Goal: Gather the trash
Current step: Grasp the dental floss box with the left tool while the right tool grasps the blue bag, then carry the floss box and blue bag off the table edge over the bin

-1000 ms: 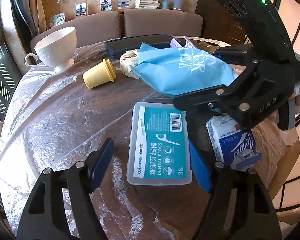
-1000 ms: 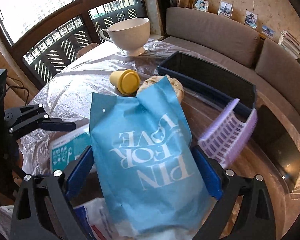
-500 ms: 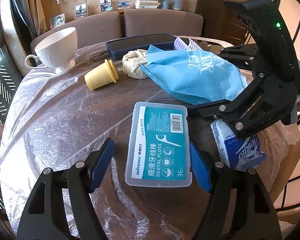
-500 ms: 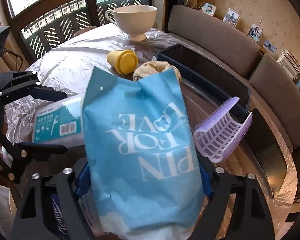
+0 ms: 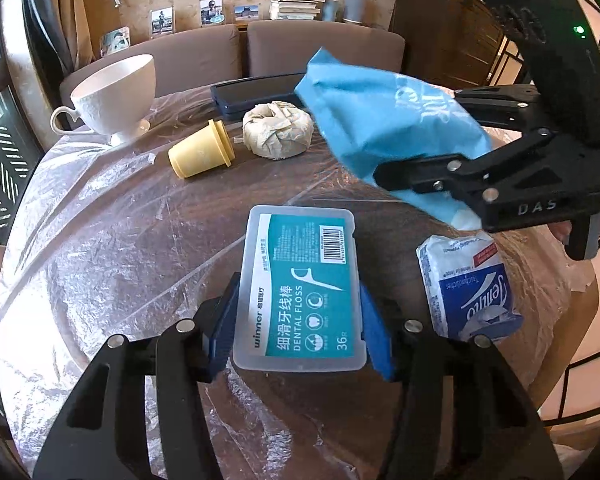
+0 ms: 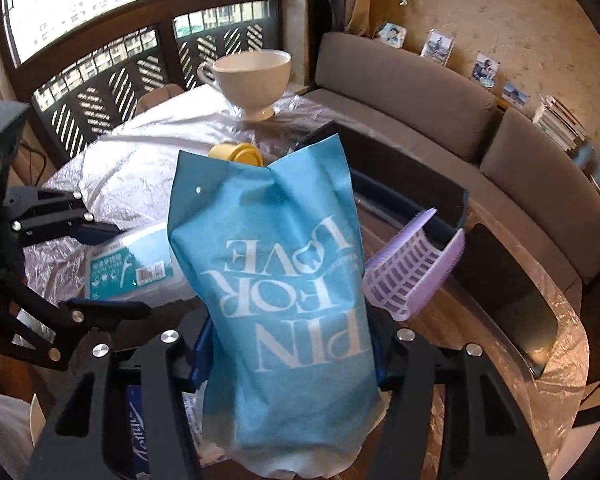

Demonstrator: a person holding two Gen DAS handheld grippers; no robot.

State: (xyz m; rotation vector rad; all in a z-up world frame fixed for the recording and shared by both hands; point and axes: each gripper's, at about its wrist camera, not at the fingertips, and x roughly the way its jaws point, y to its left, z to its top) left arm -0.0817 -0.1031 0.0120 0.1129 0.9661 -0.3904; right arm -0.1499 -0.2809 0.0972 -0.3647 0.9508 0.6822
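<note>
The blue fingers (image 5: 224,326) of the left gripper (image 5: 300,330) are closing and now press both long edges of the dental floss box (image 5: 300,290), where a second ago they stood apart from it on either side. The right gripper (image 6: 288,354) is closing too, its pads now pinching the blue bag (image 6: 284,280), which earlier lay loosely between wide-set jaws; in the left wrist view the bag (image 5: 388,120) now hangs clear above the plastic-covered table (image 5: 100,240), uncovering the paper-wrapped round bundle (image 5: 278,130) it had partly hidden. The box, still flat on the table, reads "winner", "DENTAL FLOSS" and "36", with a barcode. The bag reads "PIN FOR LOVE", upside down to the right camera. The tissue pack (image 5: 470,286) just beside the box shows "Tempo". The right gripper body is marked "DAS".
</note>
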